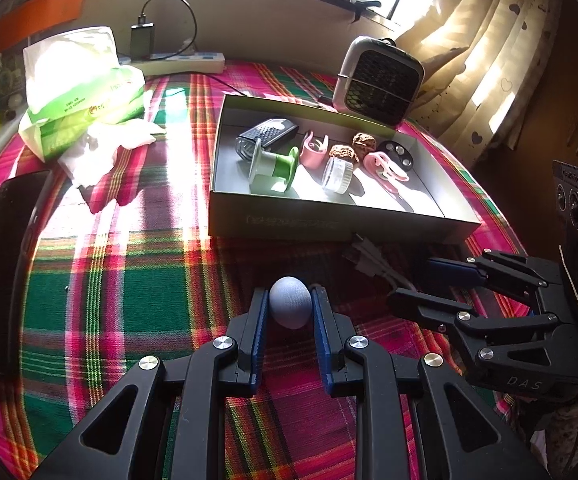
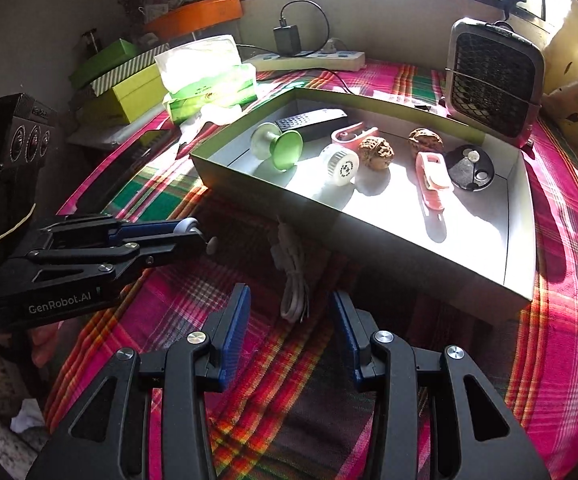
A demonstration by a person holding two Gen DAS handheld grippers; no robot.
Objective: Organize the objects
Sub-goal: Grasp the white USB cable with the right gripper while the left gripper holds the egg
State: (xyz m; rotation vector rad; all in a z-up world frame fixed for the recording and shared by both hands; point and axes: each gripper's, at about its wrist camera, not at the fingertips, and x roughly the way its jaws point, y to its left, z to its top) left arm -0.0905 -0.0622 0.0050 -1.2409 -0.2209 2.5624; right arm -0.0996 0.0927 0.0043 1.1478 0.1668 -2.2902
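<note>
- The left gripper (image 1: 290,307) held a small grey-blue ball (image 1: 291,307) between its 2 blue pads, above the plaid cloth (image 1: 129,280).
- The right gripper (image 2: 289,308) stood with jaws wide, a coiled white cable (image 2: 294,288) lying between them.
- Farther, the open box (image 2: 389,232) contained 2 walnuts (image 2: 376,152), pink clips and a green spool (image 2: 285,148).
</note>
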